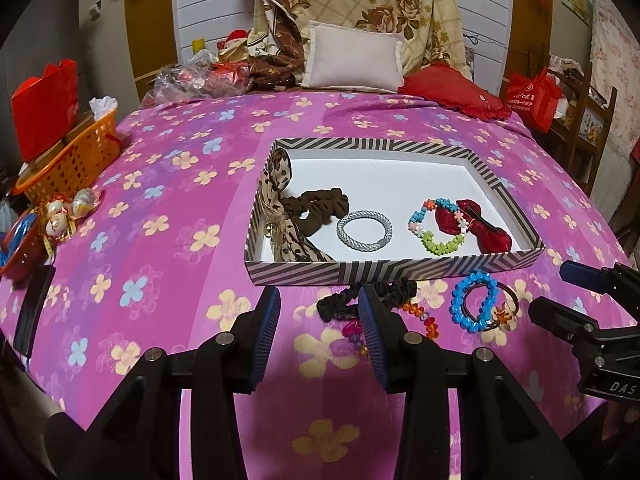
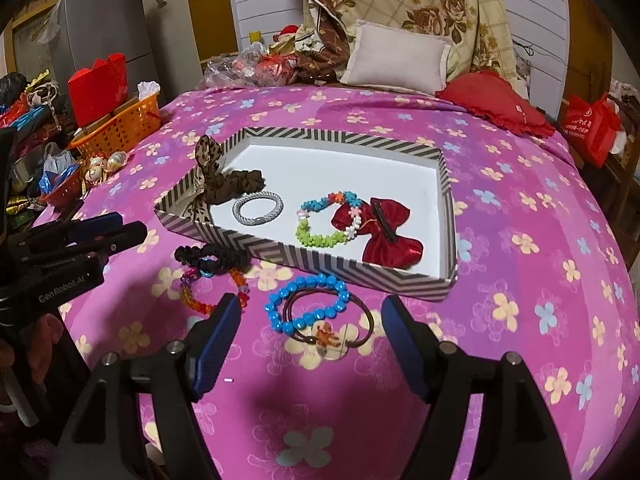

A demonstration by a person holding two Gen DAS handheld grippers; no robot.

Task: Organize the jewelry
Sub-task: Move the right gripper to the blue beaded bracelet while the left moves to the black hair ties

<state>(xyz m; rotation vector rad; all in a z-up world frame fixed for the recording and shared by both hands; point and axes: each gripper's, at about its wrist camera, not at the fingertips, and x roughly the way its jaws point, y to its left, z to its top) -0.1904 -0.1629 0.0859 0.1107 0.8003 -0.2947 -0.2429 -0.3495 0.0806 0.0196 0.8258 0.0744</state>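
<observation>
far half of the striped cardboard tray [image 2: 400, 282] floor: bare white, open from above | near half: silver mesh bracelet [image 2: 258, 202], flower-bead bracelet [image 2: 328, 220], red velvet bow [image 2: 390, 236] crowd it | near tray wall: black scrunchie [image 2: 212, 256], blue bead bracelet [image 2: 308, 308] block | right bedspread: free

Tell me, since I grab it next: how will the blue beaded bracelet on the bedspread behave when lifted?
The blue beaded bracelet lies in an uneven loop, so probably floppy. Glossy round beads may slip between gripper pads. It overlaps a brown cord hair tie, which might drag along.
</observation>
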